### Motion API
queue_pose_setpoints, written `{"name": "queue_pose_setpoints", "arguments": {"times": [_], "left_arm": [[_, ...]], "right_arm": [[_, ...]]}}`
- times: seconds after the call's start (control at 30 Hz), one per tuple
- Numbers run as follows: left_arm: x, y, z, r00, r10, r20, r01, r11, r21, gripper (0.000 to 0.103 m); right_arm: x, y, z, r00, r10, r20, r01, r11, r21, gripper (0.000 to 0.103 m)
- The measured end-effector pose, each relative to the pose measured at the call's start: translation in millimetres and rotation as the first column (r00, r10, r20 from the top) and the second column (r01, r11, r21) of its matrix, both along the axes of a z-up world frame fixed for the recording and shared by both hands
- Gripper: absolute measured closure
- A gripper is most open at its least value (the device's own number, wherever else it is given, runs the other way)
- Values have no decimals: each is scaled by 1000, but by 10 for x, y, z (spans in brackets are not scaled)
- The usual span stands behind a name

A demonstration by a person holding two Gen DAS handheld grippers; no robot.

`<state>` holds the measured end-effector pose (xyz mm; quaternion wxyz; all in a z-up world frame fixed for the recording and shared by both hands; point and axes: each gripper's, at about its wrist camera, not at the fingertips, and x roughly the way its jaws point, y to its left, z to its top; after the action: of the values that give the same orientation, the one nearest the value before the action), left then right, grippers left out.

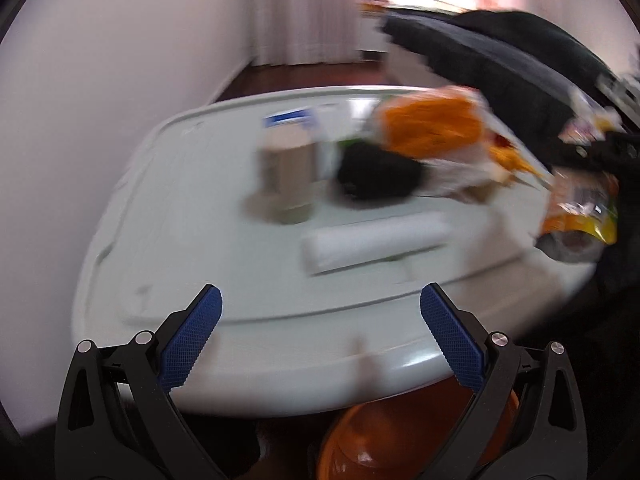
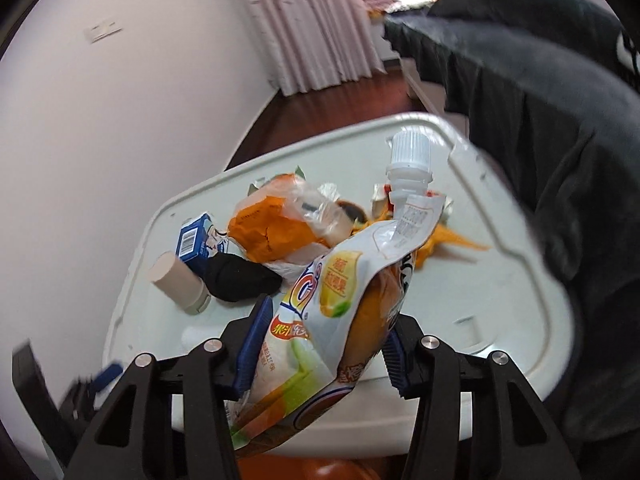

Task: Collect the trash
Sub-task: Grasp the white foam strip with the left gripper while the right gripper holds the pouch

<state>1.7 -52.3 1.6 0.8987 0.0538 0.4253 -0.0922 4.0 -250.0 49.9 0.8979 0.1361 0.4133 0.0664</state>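
Observation:
My right gripper [image 2: 322, 354] is shut on a white and orange spouted drink pouch [image 2: 340, 304] and holds it above the white table [image 2: 500, 304]. The pouch also shows at the right edge of the left wrist view [image 1: 580, 212]. On the table lie an orange wrapper [image 2: 276, 228], a black crumpled piece [image 2: 240, 280], a blue and white carton [image 2: 198, 242], a beige cylinder [image 2: 178, 282] and orange scraps [image 2: 452, 242]. My left gripper [image 1: 320, 336] is open and empty over the near table edge. Its view is blurred; a white roll [image 1: 376, 240] lies ahead of it.
An orange bin [image 1: 400, 440] sits on the floor below the table's near edge. A black bag or garment [image 2: 560, 140] hangs at the right. A white wall is on the left, pink curtains at the back.

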Motion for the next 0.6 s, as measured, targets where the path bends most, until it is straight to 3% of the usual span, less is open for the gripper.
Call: {"name": "queue_pose_setpoints", "arguments": {"times": [0.07, 0.1, 0.17, 0.2, 0.3, 0.4, 0.6], "left_arm": [[31, -153, 19, 995, -102, 2, 102, 995, 4, 6], [72, -258, 22, 981, -196, -9, 196, 981, -9, 6], [158, -368, -6, 955, -293, -41, 293, 956, -15, 6], [252, -414, -39, 931, -358, -72, 356, 934, -37, 6], [495, -398, -106, 896, -427, -122, 420, 904, -82, 6], [716, -343, -152, 879, -451, -153, 438, 892, -114, 6], [946, -346, -290, 826, -529, -192, 527, 847, -68, 6]], "right_arm": [[-75, -107, 13, 1000, -4, 25, 5, 1000, -14, 52], [-107, -171, 6, 999, -13, 29, 14, 1000, -11, 52], [-133, -308, -21, 999, -46, 22, 46, 999, 26, 52], [-137, -372, -28, 998, -62, 18, 61, 997, 48, 52], [-162, -520, -57, 994, -107, 18, 105, 992, 72, 52], [-157, -605, -91, 991, -130, 7, 129, 988, 86, 52], [-60, -559, -150, 992, -123, -12, 124, 987, 105, 52]]}}
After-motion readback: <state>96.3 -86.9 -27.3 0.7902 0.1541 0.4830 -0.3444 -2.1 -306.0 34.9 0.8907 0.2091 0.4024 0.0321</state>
